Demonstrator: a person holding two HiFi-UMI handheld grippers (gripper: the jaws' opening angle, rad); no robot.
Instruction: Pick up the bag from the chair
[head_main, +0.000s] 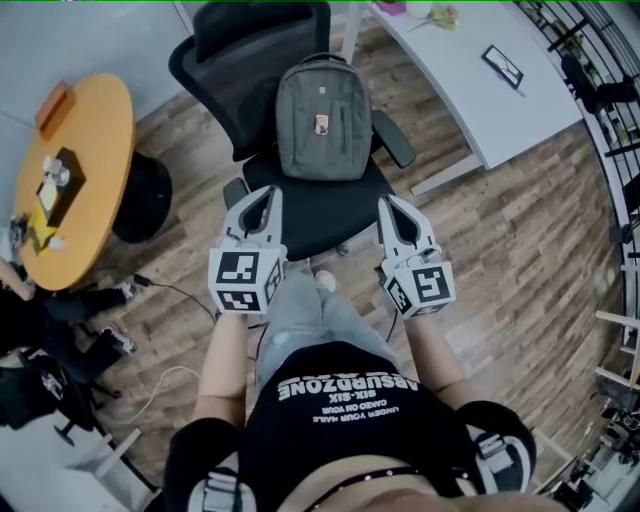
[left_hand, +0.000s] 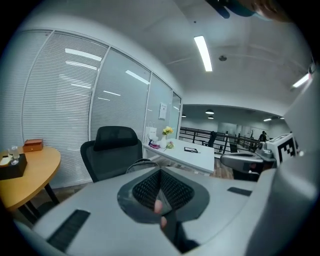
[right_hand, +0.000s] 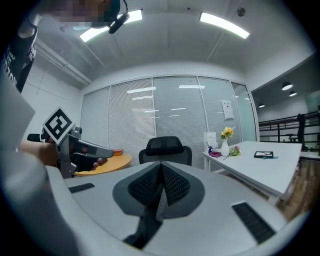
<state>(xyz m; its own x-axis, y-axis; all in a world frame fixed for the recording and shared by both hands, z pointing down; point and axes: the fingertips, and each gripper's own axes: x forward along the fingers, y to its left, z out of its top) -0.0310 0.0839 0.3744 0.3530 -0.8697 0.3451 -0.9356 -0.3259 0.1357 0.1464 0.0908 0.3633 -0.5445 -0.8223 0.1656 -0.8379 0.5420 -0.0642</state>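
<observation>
- Bag (head_main: 323, 118): grey backpack, upright on the seat of the black office chair (head_main: 262, 60), back panel against the backrest, front pocket facing the person.
- Nothing touches the bag; both grippers are near it but apart.
- Left gripper (head_main: 266, 194): at 7 o'clock from the bag in the head view, over the seat's front edge, tips pointing toward the chair. Jaws clenched together, nothing between them.
- Right gripper (head_main: 389, 204): at 5 o'clock from the bag, level with the left gripper and pointing the same way. Jaws pressed together, empty.
- Left gripper view: only the bag's top handle peeks above the closed jaws.
- Round wooden table (head_main: 95, 150): 9 o'clock from the chair, carrying a black box (head_main: 62, 180) and an orange box (head_main: 54, 106).
- White desk (head_main: 470, 95): 2 o'clock from the chair, with a dark tablet-like item (head_main: 502, 66) on top.
</observation>
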